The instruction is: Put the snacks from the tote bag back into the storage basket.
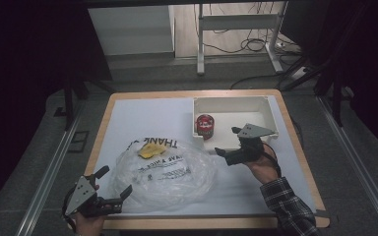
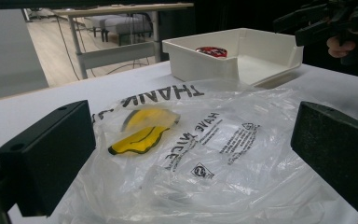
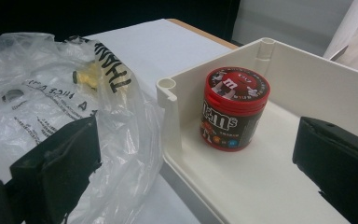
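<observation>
The candy jar (image 3: 234,108) — a squat tub with a red lid and dark printed sides — stands upright in the near-left corner of the white tray (image 1: 270,114), untouched. The right gripper (image 1: 227,141) hovers just short of it with its jaws spread wide and nothing between them, so this looks like the reach before a pick; next it likely has to clear the tray's low edge and straddle the jar. The left gripper (image 1: 114,182) — also open and empty — waits at the near edge of the crumpled clear plastic bag (image 1: 167,169), probably to hold it ready.
</observation>
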Available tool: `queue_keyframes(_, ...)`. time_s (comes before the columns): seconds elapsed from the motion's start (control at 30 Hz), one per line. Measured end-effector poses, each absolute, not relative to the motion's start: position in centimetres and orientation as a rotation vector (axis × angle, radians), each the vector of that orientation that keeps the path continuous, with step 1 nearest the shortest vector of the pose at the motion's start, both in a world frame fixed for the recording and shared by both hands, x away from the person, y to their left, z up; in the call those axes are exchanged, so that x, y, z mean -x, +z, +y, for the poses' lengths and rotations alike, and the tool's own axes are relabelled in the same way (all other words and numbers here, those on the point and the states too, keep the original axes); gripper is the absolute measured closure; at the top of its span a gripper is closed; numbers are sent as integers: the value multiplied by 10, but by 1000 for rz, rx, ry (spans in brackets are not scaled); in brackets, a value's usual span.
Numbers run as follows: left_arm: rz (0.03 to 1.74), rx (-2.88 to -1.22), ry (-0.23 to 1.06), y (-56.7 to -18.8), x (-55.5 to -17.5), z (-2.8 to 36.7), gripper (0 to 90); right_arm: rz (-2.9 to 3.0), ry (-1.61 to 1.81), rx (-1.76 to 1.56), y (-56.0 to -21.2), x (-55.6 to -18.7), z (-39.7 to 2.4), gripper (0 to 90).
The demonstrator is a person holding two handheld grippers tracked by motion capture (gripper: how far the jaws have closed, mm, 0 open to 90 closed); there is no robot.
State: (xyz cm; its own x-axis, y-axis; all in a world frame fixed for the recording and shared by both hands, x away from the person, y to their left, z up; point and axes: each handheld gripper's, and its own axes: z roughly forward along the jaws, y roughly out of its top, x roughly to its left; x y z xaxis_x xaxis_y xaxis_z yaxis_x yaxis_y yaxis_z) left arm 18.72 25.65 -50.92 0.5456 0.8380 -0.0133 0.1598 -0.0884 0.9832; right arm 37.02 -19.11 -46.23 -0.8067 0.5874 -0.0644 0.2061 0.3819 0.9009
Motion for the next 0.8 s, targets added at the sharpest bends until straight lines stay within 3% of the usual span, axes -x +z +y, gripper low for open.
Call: queue_keyframes(0.8,879,-1587,704,-510,-187,257,0,2248,1427,-704,-466,-352,-206,10)
